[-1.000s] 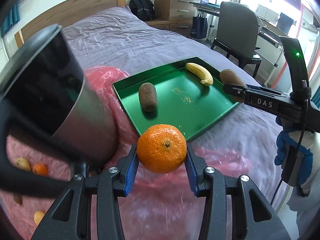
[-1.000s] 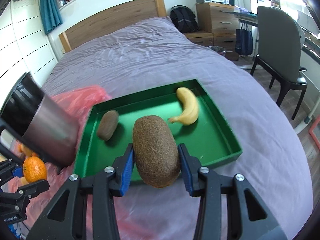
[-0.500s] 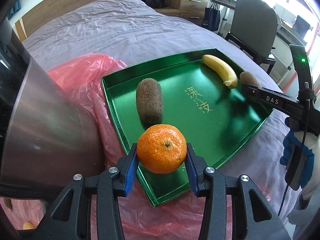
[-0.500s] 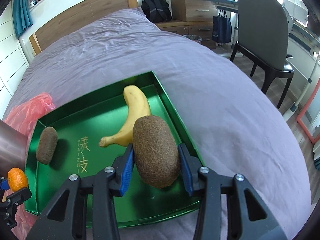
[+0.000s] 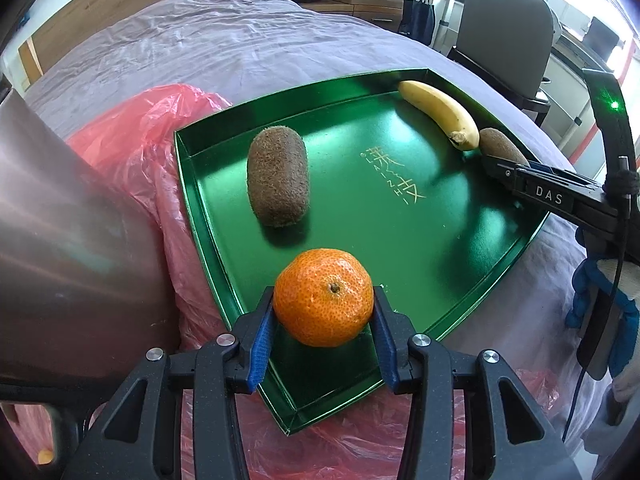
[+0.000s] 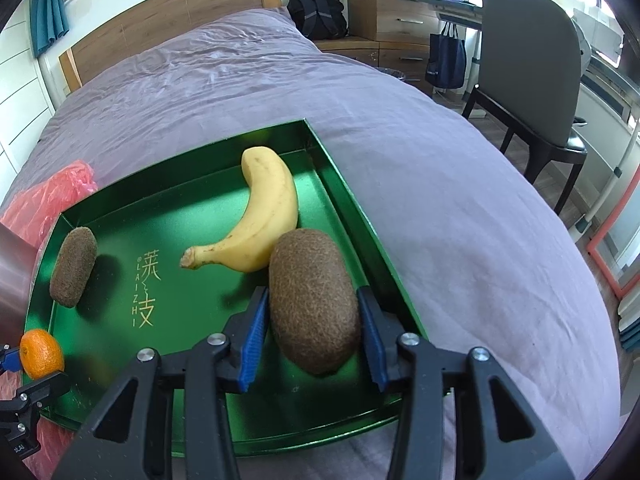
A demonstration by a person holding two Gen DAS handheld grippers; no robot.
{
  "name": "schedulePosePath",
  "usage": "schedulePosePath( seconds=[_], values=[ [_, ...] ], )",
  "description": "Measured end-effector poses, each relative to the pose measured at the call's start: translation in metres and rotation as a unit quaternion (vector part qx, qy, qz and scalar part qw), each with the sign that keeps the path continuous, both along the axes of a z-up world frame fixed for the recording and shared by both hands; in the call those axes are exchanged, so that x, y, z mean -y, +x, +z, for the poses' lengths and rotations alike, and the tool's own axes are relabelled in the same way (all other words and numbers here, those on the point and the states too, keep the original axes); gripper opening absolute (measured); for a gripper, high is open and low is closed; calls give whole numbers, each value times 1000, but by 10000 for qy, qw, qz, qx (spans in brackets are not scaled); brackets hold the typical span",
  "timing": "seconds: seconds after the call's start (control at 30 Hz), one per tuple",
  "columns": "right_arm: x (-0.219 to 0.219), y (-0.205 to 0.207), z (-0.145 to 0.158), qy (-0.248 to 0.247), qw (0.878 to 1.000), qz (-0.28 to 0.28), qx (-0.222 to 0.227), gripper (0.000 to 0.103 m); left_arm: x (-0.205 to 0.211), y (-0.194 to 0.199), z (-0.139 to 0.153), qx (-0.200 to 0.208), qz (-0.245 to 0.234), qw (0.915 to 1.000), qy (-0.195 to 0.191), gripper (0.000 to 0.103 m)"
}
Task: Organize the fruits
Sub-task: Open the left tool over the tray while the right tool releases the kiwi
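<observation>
Both hands are at the placing step, setting fruit down in the green tray [image 6: 352, 216] that lies on the bed [image 6: 440, 168]. The right tongs [image 6: 312, 320] are opening around the kiwi [image 6: 314, 300], which lies in the tray's corner at about 4 o'clock in the right wrist view, just beside the banana [image 6: 266, 220]; a gap shows on both sides, so the pads no longer press it. Doing this well means spreading the jaws until both pads are plainly clear, then lifting straight back along the fingers so the kiwi is not rolled into the banana or the tray wall. The left tongs [image 5: 323, 320] grip the mandarin [image 5: 323, 297] firmly, held over the tray's near corner at about 6 o'clock in the left wrist view, near a second kiwi [image 5: 277, 178] toward 11 o'clock. It looks slightly above the tray floor, so it should likely be lowered until it rests before letting go, since a round fruit dropped on smooth metal would probably roll.
</observation>
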State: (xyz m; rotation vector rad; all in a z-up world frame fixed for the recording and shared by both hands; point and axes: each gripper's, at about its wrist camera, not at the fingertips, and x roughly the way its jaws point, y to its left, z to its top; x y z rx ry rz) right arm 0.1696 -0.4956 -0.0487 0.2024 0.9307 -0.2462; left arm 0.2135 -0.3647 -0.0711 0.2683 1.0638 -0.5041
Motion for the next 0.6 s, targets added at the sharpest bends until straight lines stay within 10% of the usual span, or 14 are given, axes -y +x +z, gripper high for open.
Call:
schedulePosePath(
  seconds=[0.17,0.6],
  values=[
    [-3,1,-1,-50,9999,27,-101,46,0,1,5,-14,62,10000,-36,47],
    [-10,-15,34,-221,9998,9,-15,68,-11,-33,66,684,32,9975,-197,56]
  ],
)
